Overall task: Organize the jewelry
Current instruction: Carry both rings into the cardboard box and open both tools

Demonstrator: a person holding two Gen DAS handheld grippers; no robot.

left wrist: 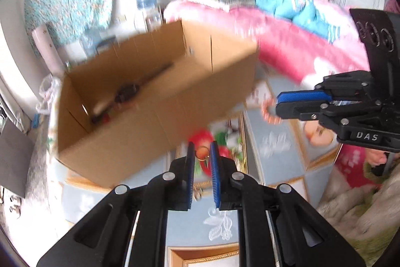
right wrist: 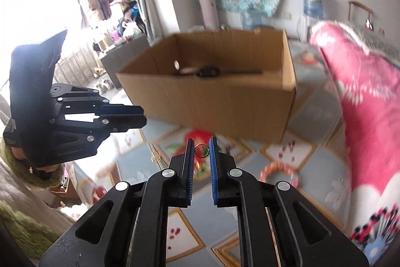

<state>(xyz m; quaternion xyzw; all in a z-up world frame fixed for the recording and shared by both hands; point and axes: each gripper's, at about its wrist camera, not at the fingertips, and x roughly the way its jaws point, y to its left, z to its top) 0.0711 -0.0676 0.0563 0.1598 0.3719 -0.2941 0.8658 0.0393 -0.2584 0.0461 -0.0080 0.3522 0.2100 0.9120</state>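
I have a small gold ring in each gripper: the left gripper (left wrist: 202, 154) pinches a ring (left wrist: 202, 153) between its blue pads near the tips, and the right gripper (right wrist: 201, 149) grips a second ring (right wrist: 201, 150) the same way, its jaws nearly closed on it. Both hang above the patterned mat (right wrist: 312, 162), with the open box (left wrist: 155, 101) ahead of them, standing on the mat; dark items already lie on its bottom, though blur keeps me from naming them. A beaded bracelet (right wrist: 280, 173) rests on the mat near the box's front right corner, beside the pink blanket (right wrist: 370, 116), not yet collected. I judge this to be the carry step, rings lifted and bound for the box. Next I need to bring each gripper over the box's near rim, well inside the walls, and only then ease the pads apart. The rings are thin and held at the very tips, so a jolt could slip one out onto the mat.
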